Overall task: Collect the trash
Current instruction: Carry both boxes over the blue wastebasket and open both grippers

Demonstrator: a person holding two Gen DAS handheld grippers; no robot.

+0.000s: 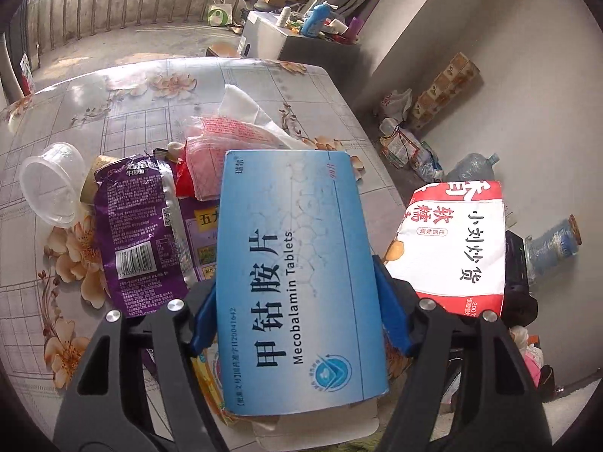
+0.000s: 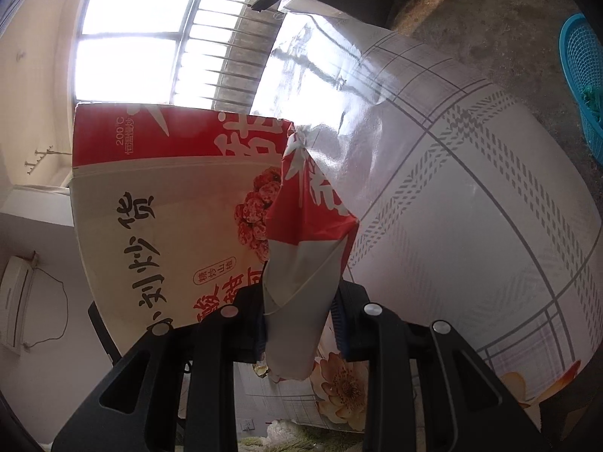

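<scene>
My left gripper is shut on a blue medicine box labelled Mecobalamin Tablets, its blue pads pressing both long sides and holding it above the table. A pile of trash lies behind it on the floral tablecloth: a purple snack wrapper, a clear plastic cup on its side, a pink plastic bag and a white tissue. My right gripper is shut on a folded edge of a red-and-white paper bag. That bag hangs past the table's right edge.
A yellow wrapper lies beneath the box. Plastic bags and bottles litter the floor by the wall, and cardboard boxes stand there. A blue mesh basket sits on the floor beyond the table. A railing and cluttered boxes line the far side.
</scene>
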